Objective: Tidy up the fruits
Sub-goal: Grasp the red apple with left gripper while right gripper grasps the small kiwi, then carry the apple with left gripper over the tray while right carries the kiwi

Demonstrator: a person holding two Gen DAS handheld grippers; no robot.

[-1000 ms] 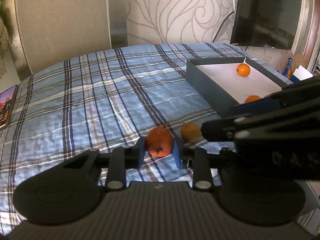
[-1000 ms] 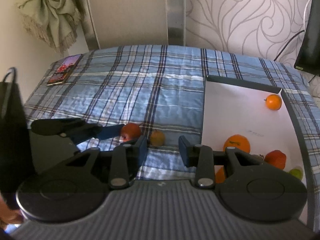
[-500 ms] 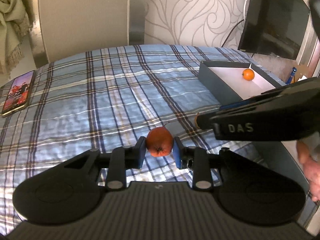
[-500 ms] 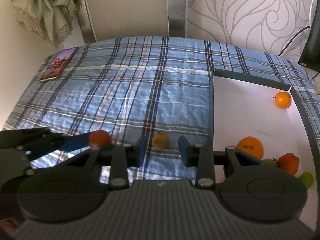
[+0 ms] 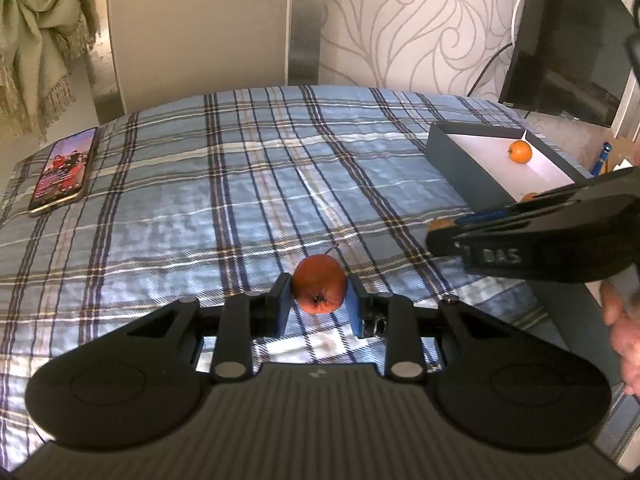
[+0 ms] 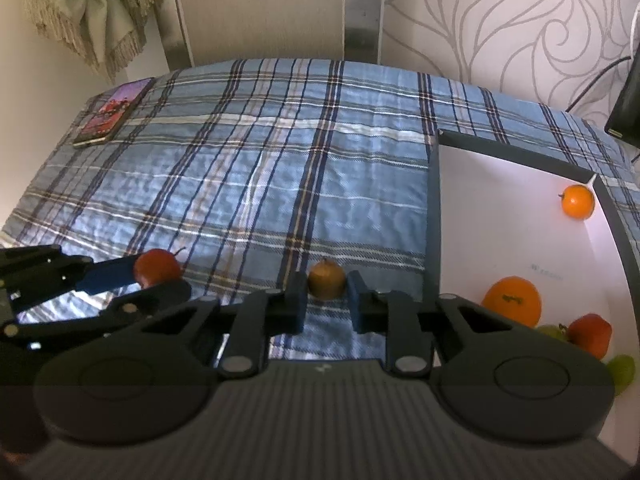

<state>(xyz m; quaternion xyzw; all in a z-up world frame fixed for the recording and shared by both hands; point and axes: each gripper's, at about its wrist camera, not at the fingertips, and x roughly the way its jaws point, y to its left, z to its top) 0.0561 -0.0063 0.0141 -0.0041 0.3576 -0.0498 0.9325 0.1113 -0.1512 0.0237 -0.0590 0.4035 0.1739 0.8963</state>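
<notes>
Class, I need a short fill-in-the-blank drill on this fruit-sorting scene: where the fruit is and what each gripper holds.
1. The left gripper is shut on a ____ fruit with a thin stem.
2. The right gripper grips a small ____ fruit.
3. The smartphone lies on the ____ bedspread.
4. The small orange sits in a ____ of the box.

Missing words: red; brown; plaid; corner
</notes>
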